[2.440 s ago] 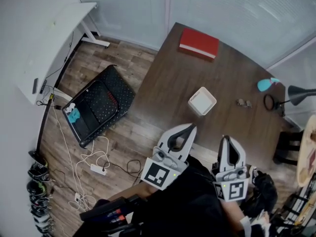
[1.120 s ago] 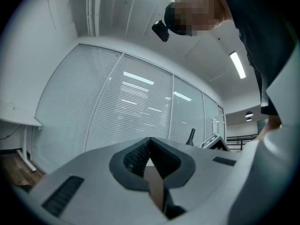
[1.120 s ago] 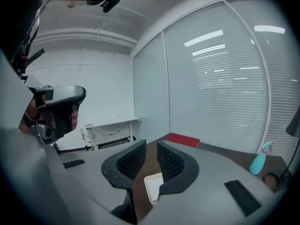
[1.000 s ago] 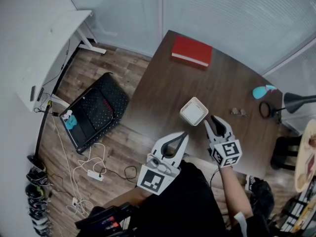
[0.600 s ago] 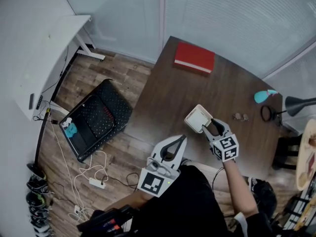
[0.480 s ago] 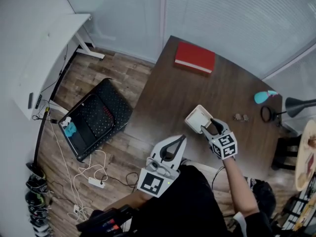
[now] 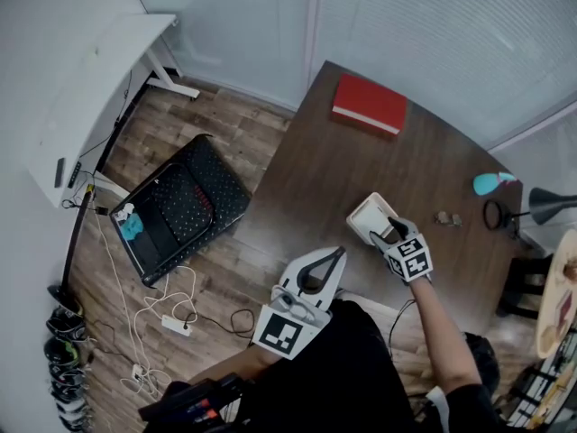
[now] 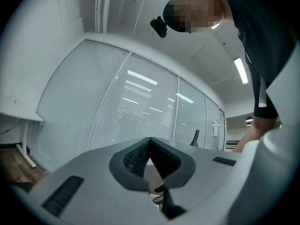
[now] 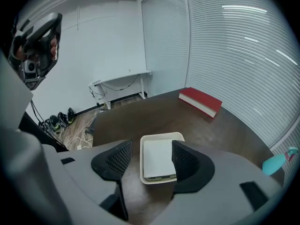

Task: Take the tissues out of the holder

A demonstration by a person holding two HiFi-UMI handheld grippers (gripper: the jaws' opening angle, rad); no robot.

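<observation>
Holder (image 7: 365, 213), white, tissues (image 9: 157, 157) inside: on table (image 7: 315, 170), near its front edge. Right tool (image 7: 386, 229): jaws opening, holder between them, pads not pressing it. Left tool (image 7: 335, 254): clenched, empty, off the table.

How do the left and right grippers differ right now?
The left gripper has jaws together; the right gripper has jaws apart, opening, with the tissue holder showing between them, pads off it. The left gripper hangs back by the person's body; the right gripper reaches over the table. Both hold nothing.
</observation>
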